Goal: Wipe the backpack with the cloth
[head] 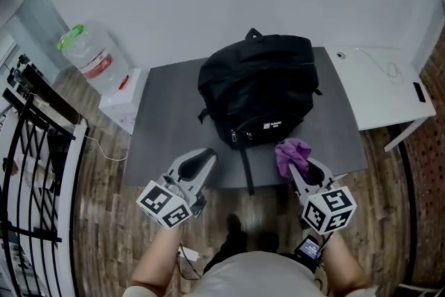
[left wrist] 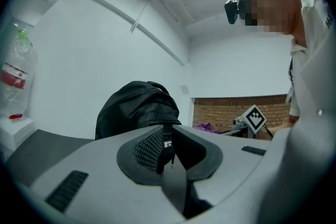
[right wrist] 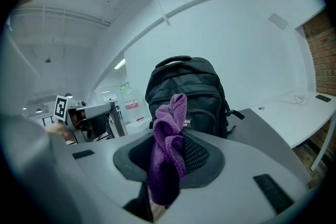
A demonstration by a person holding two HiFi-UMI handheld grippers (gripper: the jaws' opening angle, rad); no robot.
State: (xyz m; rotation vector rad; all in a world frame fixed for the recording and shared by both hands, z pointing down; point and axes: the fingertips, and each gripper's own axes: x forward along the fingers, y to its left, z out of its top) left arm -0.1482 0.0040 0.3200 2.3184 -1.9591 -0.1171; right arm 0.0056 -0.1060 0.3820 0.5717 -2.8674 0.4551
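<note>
Grey table (head: 163, 129) carries the backpack (head: 259, 87), upright, centre. Right gripper (head: 300, 170) clamps the cloth (head: 292, 151); left gripper (head: 203, 161) is barely parted, empty. Best steady the backpack with the left, then wipe with flat strokes.

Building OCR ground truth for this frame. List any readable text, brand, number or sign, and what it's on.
No text here is readable.
Small white label on the black backpack: print too small to read.
Red label on the water bottle: blurred, unreadable.
Marker cubes: black-and-white square patterns only, no letters or digits.
</note>
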